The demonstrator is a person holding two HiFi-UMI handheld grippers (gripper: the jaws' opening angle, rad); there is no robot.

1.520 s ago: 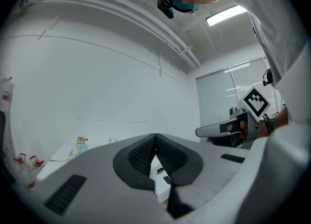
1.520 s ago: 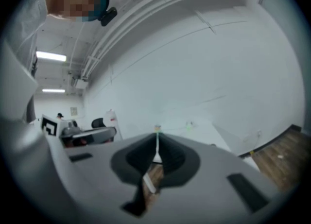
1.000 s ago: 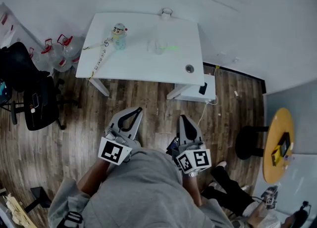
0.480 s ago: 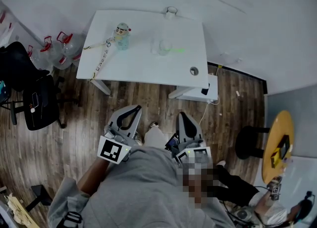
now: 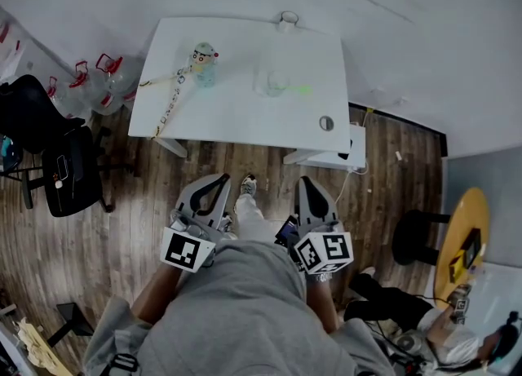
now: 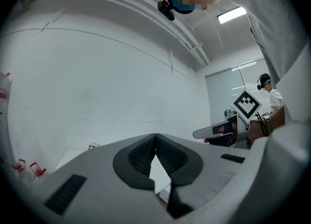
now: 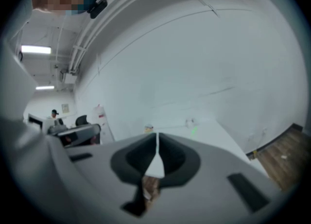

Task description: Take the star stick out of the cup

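Pointing at the table (image 5: 236,109), left gripper (image 5: 225,179) and right gripper (image 5: 306,181) hover (fingers closed, empty).

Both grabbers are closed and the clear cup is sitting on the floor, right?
Not quite. The left gripper and right gripper are both closed, but the clear cup stands on the white table instead. The head view shows it.

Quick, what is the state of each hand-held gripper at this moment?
Left hand-held gripper: closed, jaw tips together, holding nothing.
Right hand-held gripper: closed, jaw tips together, holding nothing.
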